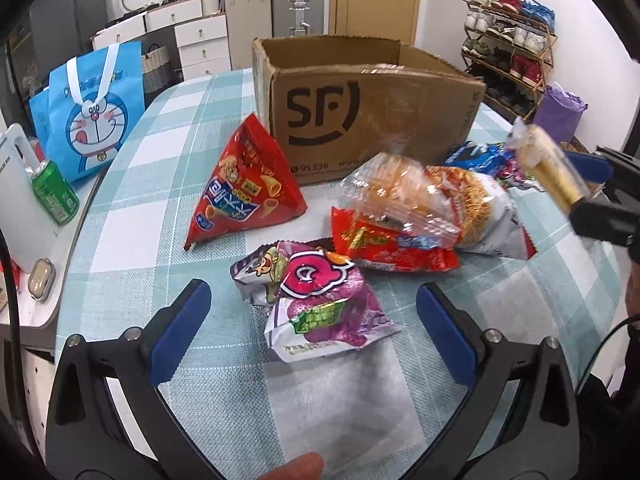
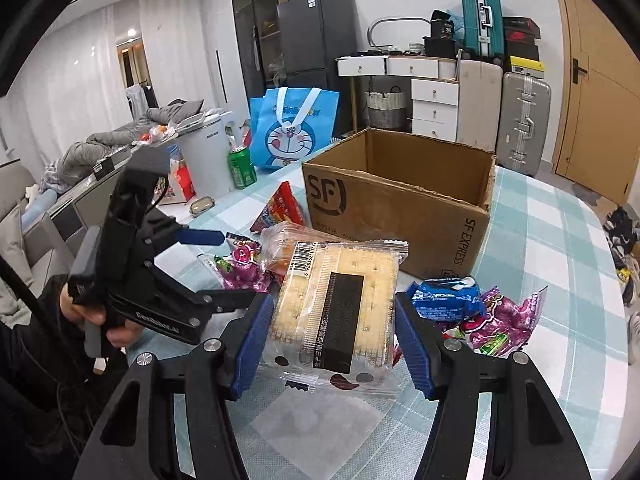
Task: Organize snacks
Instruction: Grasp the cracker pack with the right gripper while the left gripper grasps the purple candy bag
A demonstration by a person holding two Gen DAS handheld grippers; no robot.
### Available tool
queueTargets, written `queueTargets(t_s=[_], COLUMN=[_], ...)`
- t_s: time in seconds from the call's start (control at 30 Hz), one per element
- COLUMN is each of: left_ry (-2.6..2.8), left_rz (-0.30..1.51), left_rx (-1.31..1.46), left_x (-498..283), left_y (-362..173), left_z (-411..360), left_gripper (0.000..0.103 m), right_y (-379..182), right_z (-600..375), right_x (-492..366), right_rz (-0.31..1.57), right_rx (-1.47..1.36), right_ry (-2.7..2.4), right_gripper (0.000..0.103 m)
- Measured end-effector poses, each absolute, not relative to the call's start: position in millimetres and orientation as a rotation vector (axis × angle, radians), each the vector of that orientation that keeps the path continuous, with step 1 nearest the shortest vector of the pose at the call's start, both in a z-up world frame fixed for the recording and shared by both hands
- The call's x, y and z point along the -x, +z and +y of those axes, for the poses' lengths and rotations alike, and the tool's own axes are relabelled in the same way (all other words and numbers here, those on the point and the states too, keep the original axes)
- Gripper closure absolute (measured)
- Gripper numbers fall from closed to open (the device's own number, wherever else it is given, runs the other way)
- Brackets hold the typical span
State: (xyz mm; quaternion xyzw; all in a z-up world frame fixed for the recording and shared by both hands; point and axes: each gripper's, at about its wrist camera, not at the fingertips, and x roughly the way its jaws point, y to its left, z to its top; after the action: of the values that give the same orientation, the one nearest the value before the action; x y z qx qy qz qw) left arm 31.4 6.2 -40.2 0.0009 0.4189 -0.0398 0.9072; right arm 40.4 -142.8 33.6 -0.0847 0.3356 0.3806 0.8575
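Right claw (image 2: 334, 322) clamped on a cracker pack (image 2: 340, 300) by both sides, lifted off the checked tablecloth (image 2: 540, 240), in front of the open cardboard box (image 2: 400, 204). Left claw (image 1: 312, 328) spread wide with nothing in it, hovering low over a purple candy bag (image 1: 320, 300). Just past that, a heap: red wrapper (image 1: 396, 248), bread in clear plastic (image 1: 400, 196), noodle bag (image 1: 480, 204). Red triangle chip bag (image 1: 248, 184) sitting left of the heap, near the box. Blue cartoon tote (image 1: 92, 120) and green can (image 1: 54, 192) off on the side counter.
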Motion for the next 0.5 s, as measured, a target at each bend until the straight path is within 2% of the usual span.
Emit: queueTargets(t_s=[0.1, 0.23, 0.33, 0.5], left_ry=[-0.093, -0.118, -0.113, -0.123], left_rz=[0.879, 0.886, 0.876, 0.864], left_rx=[0.029, 0.062, 0.067, 0.106], left_x=[-36, -40, -40, -36], left_y=[-48, -53, -53, -49], left_z=[10, 15, 19, 26], left_gripper=[0.003, 0.026, 0.038, 0.044], right_y=[32, 30, 29, 30], right_z=[-146, -148, -149, -148], right_x=[-41, -40, -39, -38], right_rz=[0.705, 0.705, 0.703, 0.7], right_rx=[0.169, 0.162, 0.161, 0.16], right_ry=[0.792, 0.786, 0.782, 0.78], right_gripper=[0.042, 0.042, 0.042, 0.042])
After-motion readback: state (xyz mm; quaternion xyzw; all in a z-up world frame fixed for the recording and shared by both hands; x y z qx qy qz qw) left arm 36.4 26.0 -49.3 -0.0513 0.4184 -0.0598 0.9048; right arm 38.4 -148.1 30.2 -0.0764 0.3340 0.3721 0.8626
